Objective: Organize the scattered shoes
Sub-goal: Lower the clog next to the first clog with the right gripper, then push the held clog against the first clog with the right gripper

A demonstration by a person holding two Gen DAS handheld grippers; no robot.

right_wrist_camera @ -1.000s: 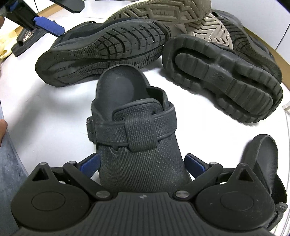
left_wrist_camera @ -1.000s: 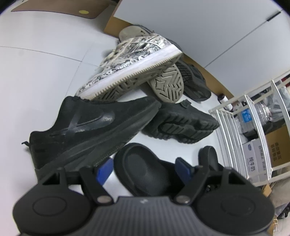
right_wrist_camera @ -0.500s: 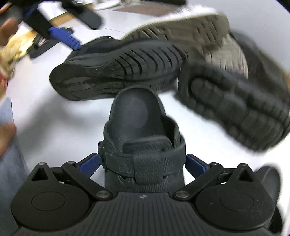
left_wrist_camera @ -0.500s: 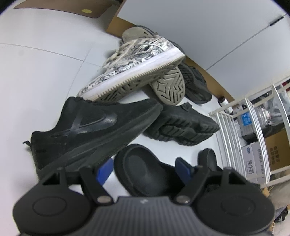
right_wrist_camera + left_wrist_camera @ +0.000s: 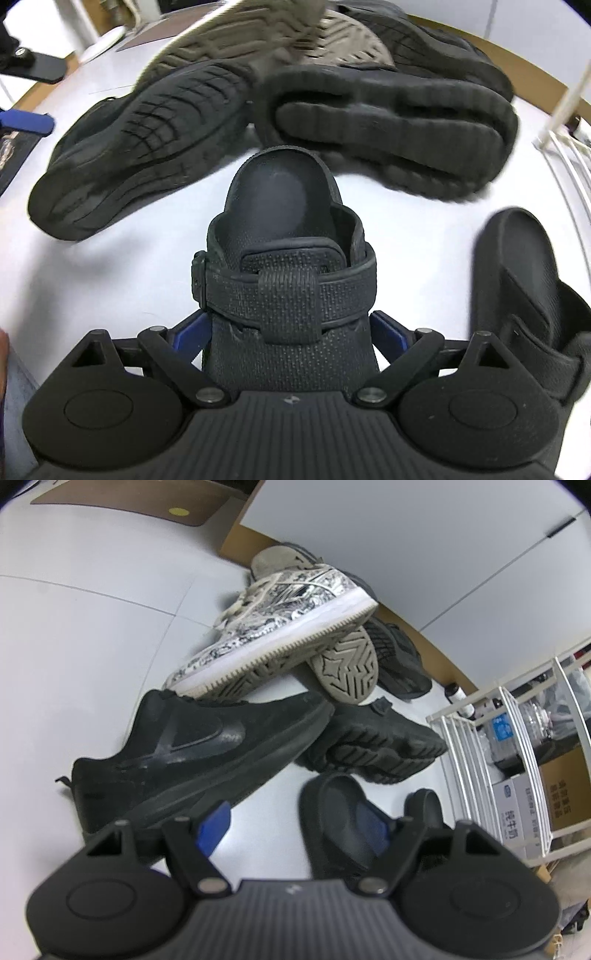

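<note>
Honestly barely started: right gripper has just been closing around the black strapped rubber clog, pads not clearly pressing yet, left gripper open and empty, 5-ish shoes piled.

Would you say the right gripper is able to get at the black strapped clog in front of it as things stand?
Probably yes. The right gripper has been closing, its jaws straddling the black strapped clog at the toe end; nothing lies between them but the clog, and the neighbouring sandal sits clear.

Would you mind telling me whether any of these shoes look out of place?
Yes: the patterned silver sneaker lies tipped on its side atop the black suede sneaker, and a chunky black shoe rests sole-outward. They are piled, not paired.
</note>
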